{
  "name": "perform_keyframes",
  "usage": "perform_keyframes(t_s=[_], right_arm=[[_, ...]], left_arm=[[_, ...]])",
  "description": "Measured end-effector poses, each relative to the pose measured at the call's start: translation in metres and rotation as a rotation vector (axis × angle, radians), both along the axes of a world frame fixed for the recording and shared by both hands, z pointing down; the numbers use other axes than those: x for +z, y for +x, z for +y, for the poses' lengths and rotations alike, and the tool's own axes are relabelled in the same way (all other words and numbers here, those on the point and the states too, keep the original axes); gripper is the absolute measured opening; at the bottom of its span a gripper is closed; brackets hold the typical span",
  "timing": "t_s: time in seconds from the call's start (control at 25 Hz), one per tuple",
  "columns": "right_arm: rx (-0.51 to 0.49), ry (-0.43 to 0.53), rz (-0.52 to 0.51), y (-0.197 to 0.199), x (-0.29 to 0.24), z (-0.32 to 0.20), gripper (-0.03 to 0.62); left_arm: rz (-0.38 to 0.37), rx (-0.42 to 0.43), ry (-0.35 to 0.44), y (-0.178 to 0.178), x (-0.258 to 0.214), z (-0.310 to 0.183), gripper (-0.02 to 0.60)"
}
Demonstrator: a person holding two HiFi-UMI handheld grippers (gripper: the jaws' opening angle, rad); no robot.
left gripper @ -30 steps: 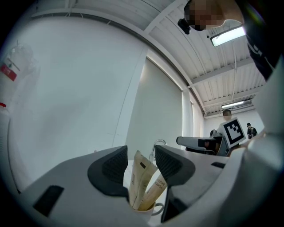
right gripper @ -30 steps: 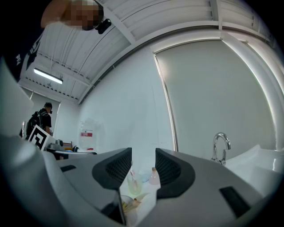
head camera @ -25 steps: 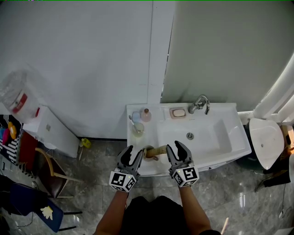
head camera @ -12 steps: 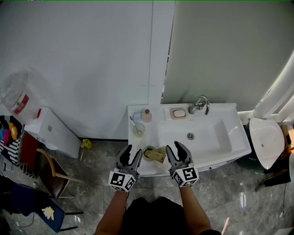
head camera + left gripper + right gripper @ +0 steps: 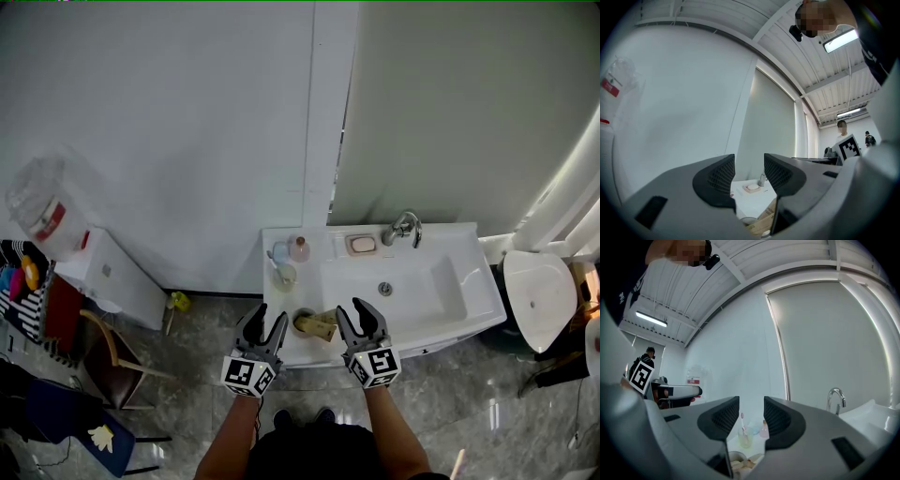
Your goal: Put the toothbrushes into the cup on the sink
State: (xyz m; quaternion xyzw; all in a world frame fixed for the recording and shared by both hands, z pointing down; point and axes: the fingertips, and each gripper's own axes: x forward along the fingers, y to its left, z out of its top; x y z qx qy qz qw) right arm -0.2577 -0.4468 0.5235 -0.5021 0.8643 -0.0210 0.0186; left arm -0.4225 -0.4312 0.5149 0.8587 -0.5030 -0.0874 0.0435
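We find both tools empty, jaws apart. The left tool (image 5: 265, 325) and the right tool (image 5: 355, 316) hang over the front edge of the sink (image 5: 427, 291), on either side of a brown carton (image 5: 322, 326) that lies against a round pot (image 5: 302, 322). One toothbrush (image 5: 742, 420) already stands in the cup (image 5: 285, 274) on the sink's left rear ledge. We judge the task partly done at most. Whether the carton holds further brushes we cannot tell, and nothing is gripped yet.
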Motion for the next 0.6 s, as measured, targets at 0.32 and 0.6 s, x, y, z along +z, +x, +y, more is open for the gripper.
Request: perform_keyframes(t_s=[0.32, 0.6], right_arm=[[-0.012, 0.016, 0.009, -0.0050, -0.0130, -0.0042, 0.175], [0.004, 0.002, -0.007, -0.0060, -0.0084, -0.0080, 0.172]], left_arm=[[-0.013, -0.002, 0.009, -0.0015, -0.0119, -0.0018, 0.196], [-0.019, 0.005, 0.002, -0.0048, -0.0101, -0.0051, 0.196]])
